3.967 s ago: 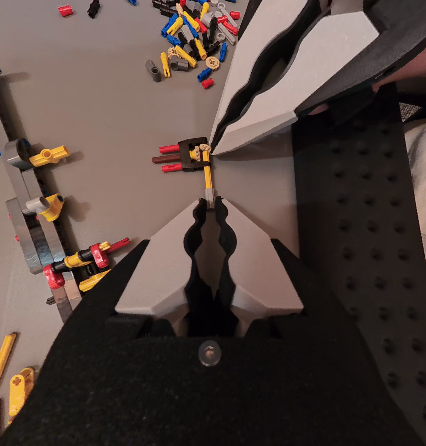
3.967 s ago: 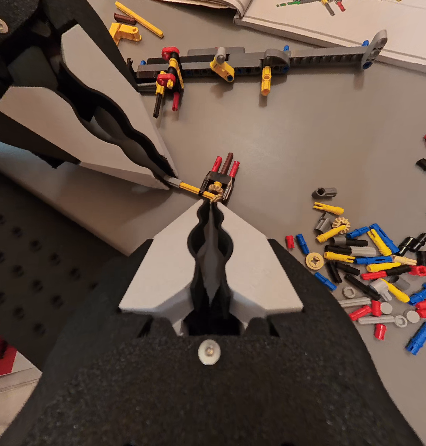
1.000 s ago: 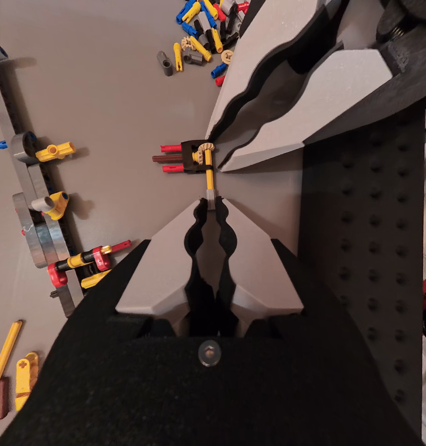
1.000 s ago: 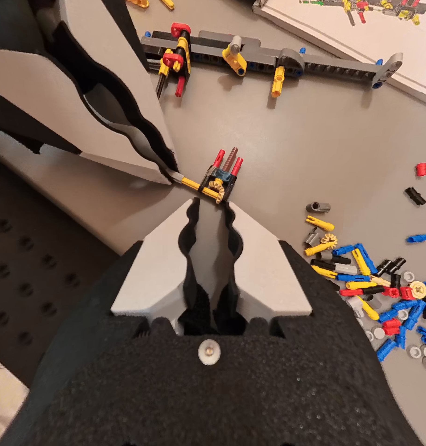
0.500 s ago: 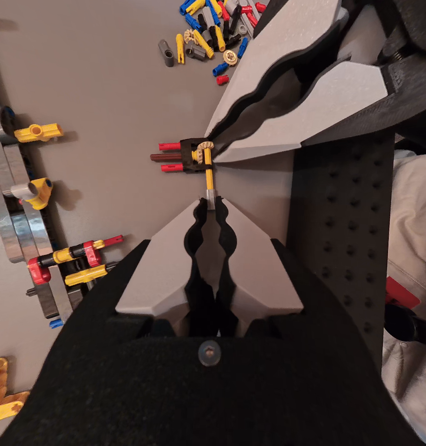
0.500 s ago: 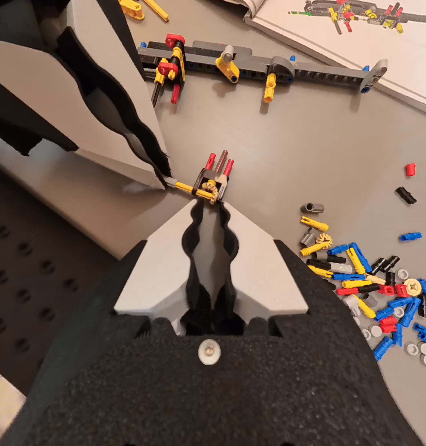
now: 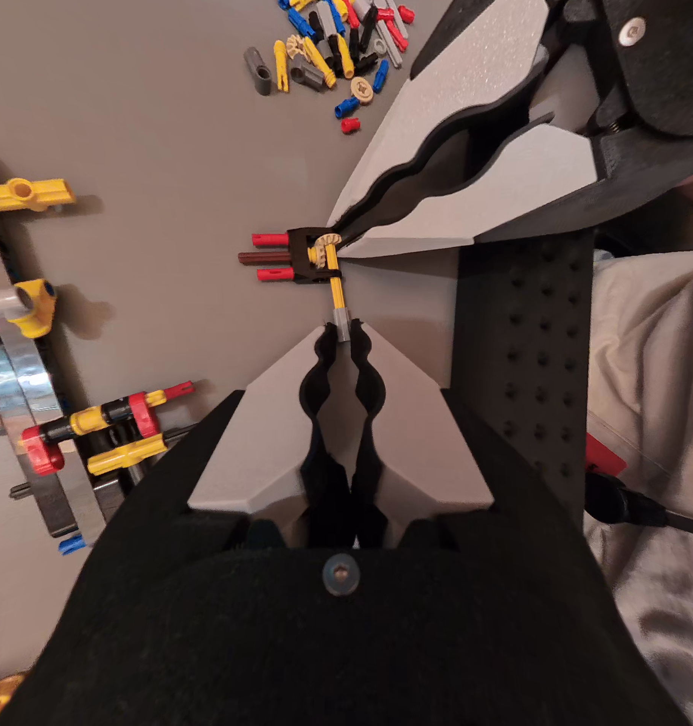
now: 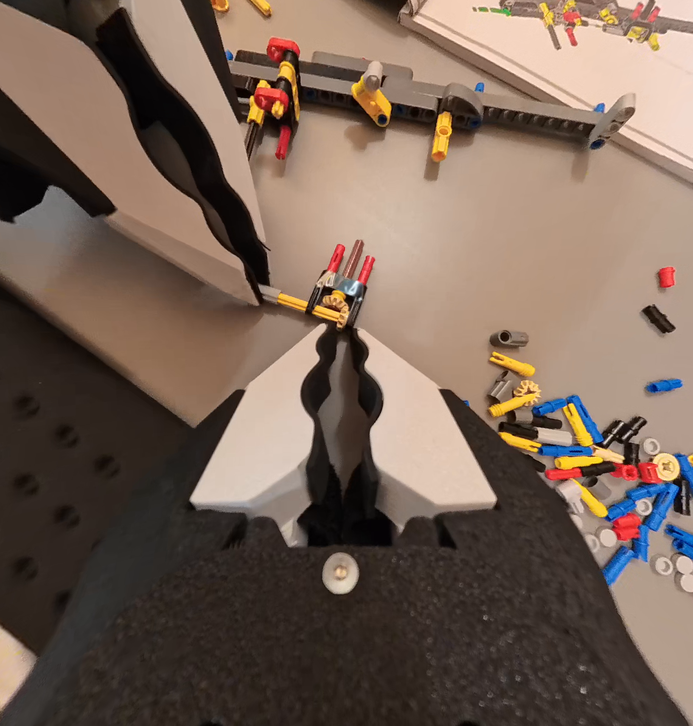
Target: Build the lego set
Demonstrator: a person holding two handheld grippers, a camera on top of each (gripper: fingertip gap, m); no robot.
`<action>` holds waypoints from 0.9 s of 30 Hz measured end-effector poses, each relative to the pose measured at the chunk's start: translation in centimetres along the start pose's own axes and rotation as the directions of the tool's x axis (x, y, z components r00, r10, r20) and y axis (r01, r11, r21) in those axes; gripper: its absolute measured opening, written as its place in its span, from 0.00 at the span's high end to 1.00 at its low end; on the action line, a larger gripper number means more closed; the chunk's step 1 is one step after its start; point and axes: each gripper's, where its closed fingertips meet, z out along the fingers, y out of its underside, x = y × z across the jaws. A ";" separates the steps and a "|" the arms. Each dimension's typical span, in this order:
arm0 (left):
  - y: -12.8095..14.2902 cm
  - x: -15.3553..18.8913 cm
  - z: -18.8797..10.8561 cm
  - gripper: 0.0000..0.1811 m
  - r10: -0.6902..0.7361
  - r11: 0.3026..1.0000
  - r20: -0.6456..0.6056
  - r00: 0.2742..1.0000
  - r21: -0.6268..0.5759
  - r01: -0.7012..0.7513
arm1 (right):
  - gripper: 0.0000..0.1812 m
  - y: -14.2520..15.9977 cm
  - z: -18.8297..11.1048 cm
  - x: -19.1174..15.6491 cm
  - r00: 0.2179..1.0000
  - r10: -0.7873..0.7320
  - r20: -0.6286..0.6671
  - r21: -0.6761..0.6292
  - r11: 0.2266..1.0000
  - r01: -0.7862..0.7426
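Note:
A small black frame (image 7: 299,255) carries two red pins (image 7: 269,239), a brown axle (image 7: 262,257) and tan gears (image 7: 328,241). A yellow axle (image 7: 338,292) runs from it to a grey bush (image 7: 341,329). My left gripper (image 7: 341,328) is shut on that bush; it also shows in the right wrist view (image 8: 263,292). My right gripper (image 8: 339,329) has its jaws closed to a narrow gap on the tan gear (image 8: 341,314) at the axle's far end. It enters the left wrist view from the upper right (image 7: 337,239). The assembly hangs just above the grey table.
A long grey beam assembly (image 8: 415,98) with yellow and red parts lies at the back; it also shows at the left wrist view's left edge (image 7: 7,353). A pile of loose pins (image 8: 592,451) lies to the right. An instruction booklet (image 8: 573,47) lies behind. A black perforated plate (image 7: 521,353) borders the table. Left tips to right tips: about 5 centimetres. My left gripper's tips are some 9 centimetres from the black perforated plate (image 7: 521,353). It is also in sight in the right wrist view (image 8: 94,478).
My right gripper was shut at the gear, opened and drew back a little, then closed in on the gear again. My left gripper has kept hold of the grey bush.

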 end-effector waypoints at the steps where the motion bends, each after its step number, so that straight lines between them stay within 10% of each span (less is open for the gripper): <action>1: 0.1 0.1 0.0 0.97 -0.007 1.000 -0.022 1.000 -0.009 0.007 | 0.97 0.0 0.0 -0.1 1.000 0.001 0.010 0.001 1.000 -0.001; 16: 0.0 0.3 0.0 0.97 0.066 0.996 -0.089 0.994 -0.047 -0.071 | 0.97 0.0 0.0 -0.2 0.998 -0.058 0.013 -0.002 0.998 0.058; 23: 0.1 0.3 0.0 0.97 0.037 0.999 -0.102 0.994 -0.032 -0.041 | 0.71 -0.2 -0.4 -2.3 0.974 -0.024 0.224 0.004 1.000 0.024; 27: -0.1 0.4 0.2 0.97 0.005 1.000 -0.100 0.995 -0.026 -0.007 | 0.76 -0.4 -0.2 -1.7 0.985 -0.023 0.173 0.010 1.000 0.021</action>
